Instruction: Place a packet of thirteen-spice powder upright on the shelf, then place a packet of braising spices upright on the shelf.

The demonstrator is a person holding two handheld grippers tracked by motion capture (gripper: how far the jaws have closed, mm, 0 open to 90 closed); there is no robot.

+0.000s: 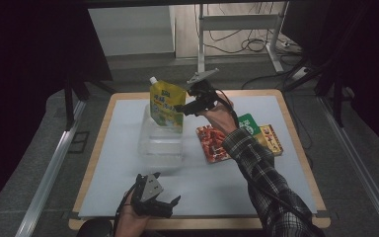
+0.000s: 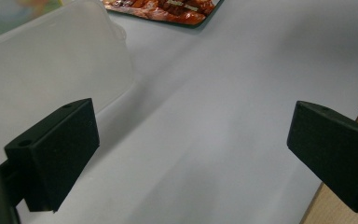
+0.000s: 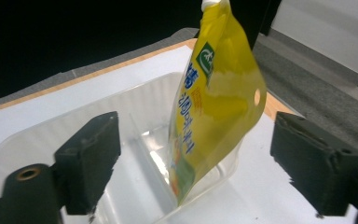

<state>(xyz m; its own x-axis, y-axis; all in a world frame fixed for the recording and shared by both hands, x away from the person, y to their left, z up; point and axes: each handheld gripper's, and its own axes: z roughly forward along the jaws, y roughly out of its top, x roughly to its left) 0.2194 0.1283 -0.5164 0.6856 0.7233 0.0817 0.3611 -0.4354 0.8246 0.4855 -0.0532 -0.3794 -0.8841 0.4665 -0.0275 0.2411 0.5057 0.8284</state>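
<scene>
In the clear ribbed plastic tub, a glossy yellow pouch.

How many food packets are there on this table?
3 that I can see: a yellow spouted pouch standing in the clear tub, a red snack packet lying flat right of the tub, and a green-and-yellow packet partly hidden behind the sleeve.

A yellow pouch is seen standing in a clear tray on the worktop, with the right tongs spread just beside it.
</scene>
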